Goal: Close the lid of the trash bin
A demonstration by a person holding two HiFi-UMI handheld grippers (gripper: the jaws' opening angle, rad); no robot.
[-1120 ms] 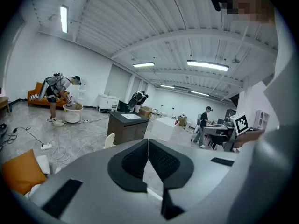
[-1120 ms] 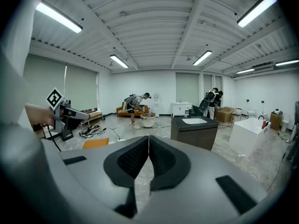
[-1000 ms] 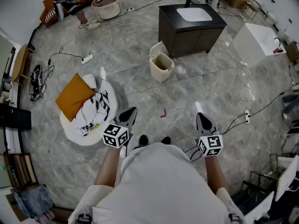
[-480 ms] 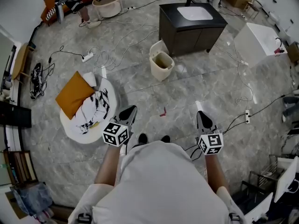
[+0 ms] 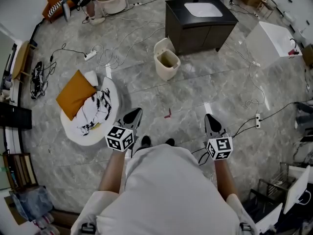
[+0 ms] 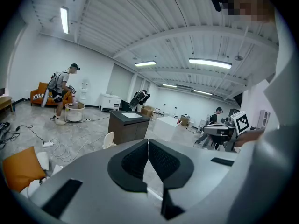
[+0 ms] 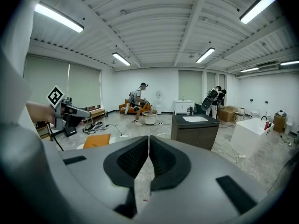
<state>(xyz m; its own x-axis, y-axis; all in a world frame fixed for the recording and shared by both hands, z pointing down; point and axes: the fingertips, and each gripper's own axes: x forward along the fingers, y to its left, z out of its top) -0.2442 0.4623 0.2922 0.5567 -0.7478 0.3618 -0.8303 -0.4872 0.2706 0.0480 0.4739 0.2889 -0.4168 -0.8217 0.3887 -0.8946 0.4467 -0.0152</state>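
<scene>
Both tongs stay pinched together and empty, the left gripper (image 5: 134,115) and the right gripper (image 5: 211,121) level; the trash bin (image 5: 167,65), lid (image 5: 162,46) still raised, remains well ahead between them.

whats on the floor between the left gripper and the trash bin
Head view: only bare grey floor between the left gripper and the trash bin; cables lie off to the left, a small red scrap to the right.

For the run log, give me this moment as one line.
trash bin: untouched | lid: open | left gripper: shut, empty | right gripper: shut, empty
</scene>
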